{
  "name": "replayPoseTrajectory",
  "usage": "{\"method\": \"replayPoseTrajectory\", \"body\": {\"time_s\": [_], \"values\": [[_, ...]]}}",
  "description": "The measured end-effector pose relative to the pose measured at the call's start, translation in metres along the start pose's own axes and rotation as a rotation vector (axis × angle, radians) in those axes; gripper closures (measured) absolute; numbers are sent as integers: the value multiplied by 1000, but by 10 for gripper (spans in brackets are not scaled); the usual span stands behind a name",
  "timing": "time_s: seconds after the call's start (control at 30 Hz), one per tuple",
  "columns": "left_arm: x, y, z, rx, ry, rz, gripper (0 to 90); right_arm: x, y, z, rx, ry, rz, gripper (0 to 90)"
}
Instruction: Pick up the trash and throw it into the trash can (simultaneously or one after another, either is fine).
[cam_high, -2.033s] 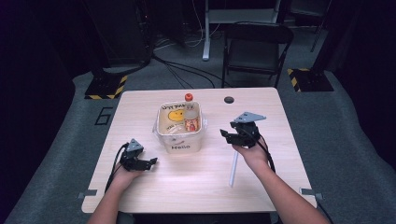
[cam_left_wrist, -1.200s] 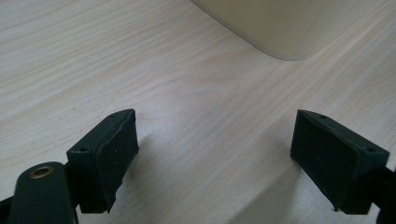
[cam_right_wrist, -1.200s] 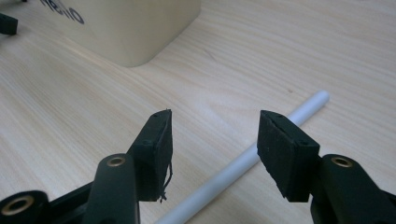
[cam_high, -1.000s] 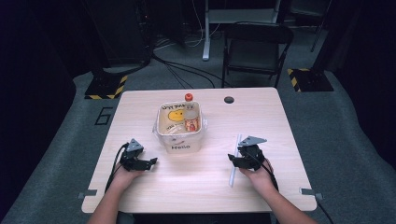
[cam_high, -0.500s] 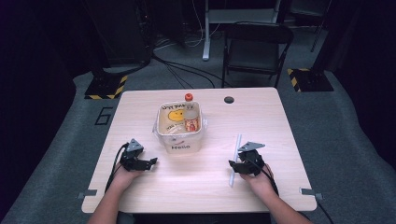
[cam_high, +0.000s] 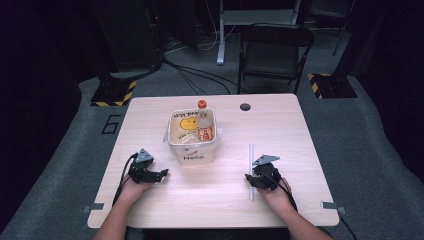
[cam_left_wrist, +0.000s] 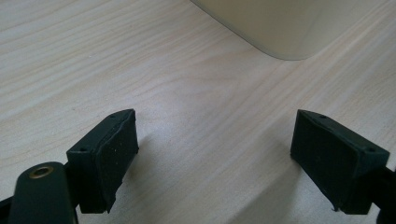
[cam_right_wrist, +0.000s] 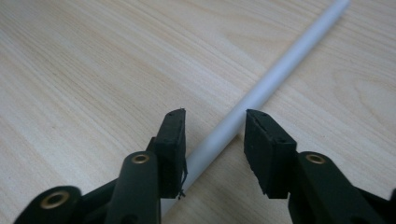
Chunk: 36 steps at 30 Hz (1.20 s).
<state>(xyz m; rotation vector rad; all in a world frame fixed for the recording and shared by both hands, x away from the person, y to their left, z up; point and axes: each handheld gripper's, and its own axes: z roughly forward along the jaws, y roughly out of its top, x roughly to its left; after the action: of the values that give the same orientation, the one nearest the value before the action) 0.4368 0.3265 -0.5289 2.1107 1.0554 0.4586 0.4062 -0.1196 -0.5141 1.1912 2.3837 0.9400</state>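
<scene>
A thin white tube (cam_high: 251, 159) lies flat on the wooden table (cam_high: 300, 130), right of centre, pointing away from me. My right gripper (cam_high: 250, 180) is low over the tube's near part. In the right gripper view the tube (cam_right_wrist: 280, 70) runs between the jaws of my right gripper (cam_right_wrist: 214, 135), which stand narrowly open on either side of it with small gaps. My left gripper (cam_high: 162, 174) rests near the front left of the table. In its own view my left gripper (cam_left_wrist: 215, 154) is wide open over bare wood, with nothing between its jaws.
A white tub (cam_high: 192, 150) with a smiley face and the word Hello stands mid-table and holds a clear bottle (cam_high: 204, 127). Its rounded corner (cam_left_wrist: 280, 23) is just beyond the left jaws. A cable hole (cam_high: 245, 106) lies near the far edge. A folding chair (cam_high: 272, 50) stands behind.
My right gripper has come down from beside the tub toward the near right and settled low around the white tube. The left gripper has not moved.
</scene>
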Motion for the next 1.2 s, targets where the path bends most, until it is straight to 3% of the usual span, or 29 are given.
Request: {"method": "replayPoseTrajectory", "body": {"time_s": [0.37,0.7,0.73,1.2], "values": [[0,0,0,-1,-2,-2,148,0,-1,-1,-8,-6,-3,788],[0,0,0,-1,-2,-2,148,-4,1,-3,-24,3,9,796],[0,0,0,-1,-2,-2,148,-4,2,-4,-18,8,28,796],[0,0,0,4,-3,4,148,-7,9,-15,-48,65,29,796]]}}
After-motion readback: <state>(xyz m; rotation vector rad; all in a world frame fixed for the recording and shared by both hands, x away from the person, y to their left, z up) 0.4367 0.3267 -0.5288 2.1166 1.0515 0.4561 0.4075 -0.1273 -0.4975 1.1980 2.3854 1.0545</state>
